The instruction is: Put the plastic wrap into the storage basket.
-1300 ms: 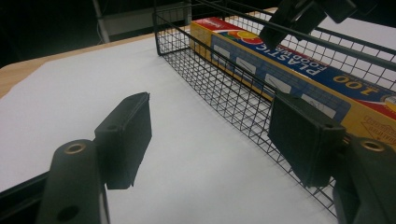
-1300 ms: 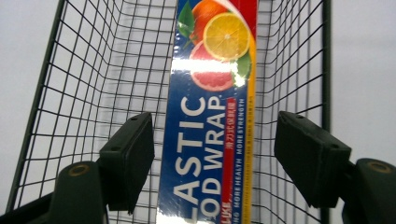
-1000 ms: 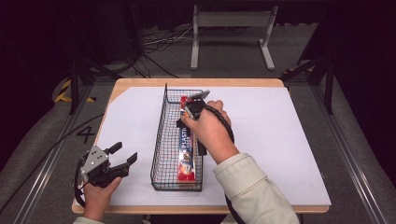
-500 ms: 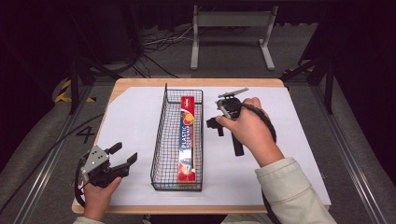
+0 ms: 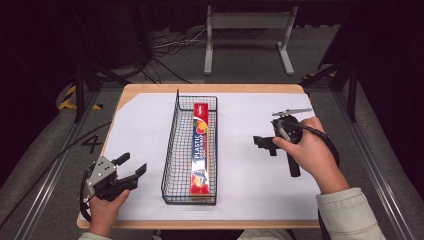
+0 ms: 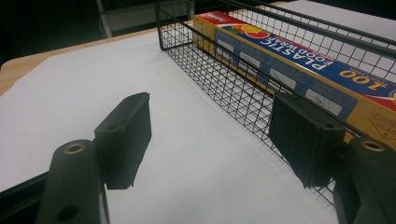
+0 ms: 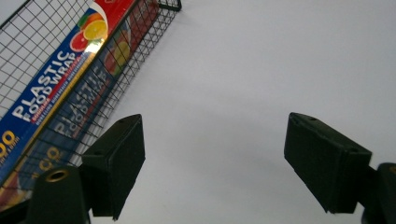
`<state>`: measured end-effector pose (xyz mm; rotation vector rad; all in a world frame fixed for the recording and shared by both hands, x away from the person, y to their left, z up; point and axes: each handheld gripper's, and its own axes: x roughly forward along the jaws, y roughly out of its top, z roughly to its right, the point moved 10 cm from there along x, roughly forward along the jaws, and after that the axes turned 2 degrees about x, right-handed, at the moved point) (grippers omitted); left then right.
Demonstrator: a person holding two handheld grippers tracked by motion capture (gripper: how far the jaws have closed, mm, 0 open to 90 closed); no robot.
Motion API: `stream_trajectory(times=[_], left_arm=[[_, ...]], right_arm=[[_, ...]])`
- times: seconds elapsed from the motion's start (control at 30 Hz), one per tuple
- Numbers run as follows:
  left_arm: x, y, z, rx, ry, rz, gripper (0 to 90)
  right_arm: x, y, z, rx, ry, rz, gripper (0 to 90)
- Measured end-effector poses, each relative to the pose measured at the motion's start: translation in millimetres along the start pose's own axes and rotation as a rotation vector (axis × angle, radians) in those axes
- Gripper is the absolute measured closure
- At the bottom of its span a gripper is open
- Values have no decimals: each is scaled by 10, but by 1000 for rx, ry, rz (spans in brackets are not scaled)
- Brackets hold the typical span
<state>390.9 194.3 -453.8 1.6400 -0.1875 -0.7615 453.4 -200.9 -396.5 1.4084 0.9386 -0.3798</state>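
Observation:
A long box of plastic food wrap [image 5: 201,150] lies flat inside a black wire basket [image 5: 171,145] at the middle of the white-covered table [image 5: 140,125]. My left gripper [image 5: 133,163] rests near the front left corner, open and empty, pointing toward the basket wall [image 6: 224,74] and the box [image 6: 299,60]. My right gripper [image 5: 264,144] is over bare white sheet to the right of the basket, pointing left. Its jaws have just been opening and stand open with nothing between them. In the right gripper view the basket [image 7: 116,79] and box [image 7: 51,98] lie to the left of the gripper [image 7: 215,121].
The wooden table edge [image 5: 200,224] frames the white sheet. A grey metal stand [image 5: 247,30] and cables [image 5: 165,50] sit on the floor behind the table. Dark rails run along both sides. Bare sheet lies on either side of the basket.
My right gripper has left the basket, moved right across the sheet, and its jaws have widened. The box stays in the basket. The left gripper has not moved.

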Motion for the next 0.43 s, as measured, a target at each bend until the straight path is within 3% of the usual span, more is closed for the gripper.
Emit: stream_trajectory(times=[0.23,0.33,0.43], left_arm=[[7,-6,13,5,-2,-4,303],[1,-8,2,3,1,-3,299],[1,-22,-11,1,5,-6,294]], right_arm=[[0,-201,329,29,7,3,190],[-23,-216,382,28,25,24,167],[-39,-268,397,13,51,10,143]])
